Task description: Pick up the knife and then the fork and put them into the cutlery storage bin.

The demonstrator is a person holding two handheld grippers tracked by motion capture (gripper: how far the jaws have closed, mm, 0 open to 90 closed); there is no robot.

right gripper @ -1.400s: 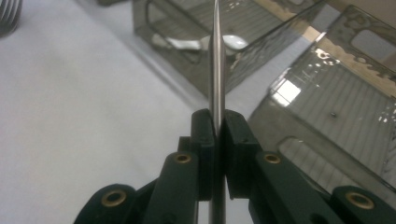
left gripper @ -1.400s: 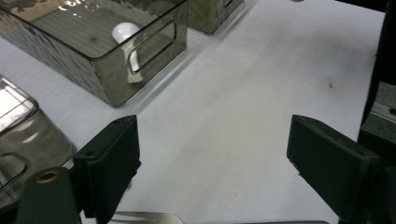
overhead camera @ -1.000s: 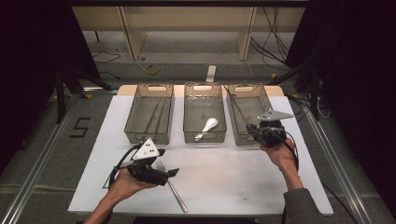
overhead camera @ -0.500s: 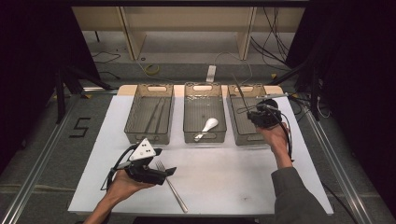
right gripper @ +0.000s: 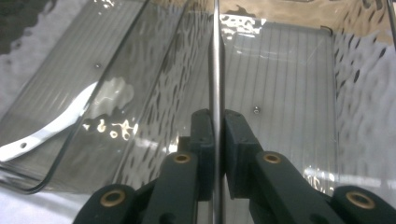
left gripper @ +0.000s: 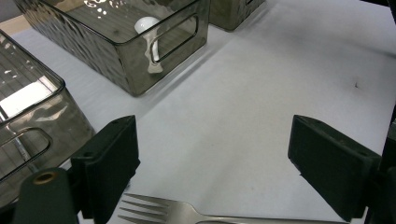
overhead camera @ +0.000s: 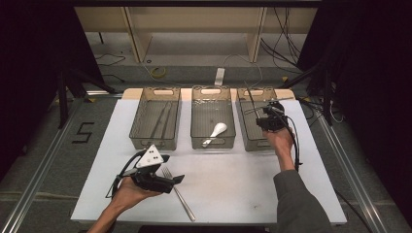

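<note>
My right gripper point(right gripper: 215, 140) pinches a thin metal rod point(right gripper: 215, 56), perhaps a chopstick, above the right bin point(overhead camera: 248, 138); it may swing and hit the rim, while my left gripper point(left gripper: 212, 172) waits wide open over the fork point(left gripper: 187, 215).

A white spoon point(overhead camera: 215, 132) lay in the middle of three clear bins point(overhead camera: 212, 121), dark chopsticks point(overhead camera: 160, 119) in the left bin point(overhead camera: 155, 121), all on a white table point(overhead camera: 233, 184) above grey flooring point(overhead camera: 43, 150).

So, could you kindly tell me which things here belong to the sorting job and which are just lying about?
In the job: thin metal rod clamped in right gripper; right bin; fork before open left gripper.

Lying about: white spoon; floor cables.
</note>
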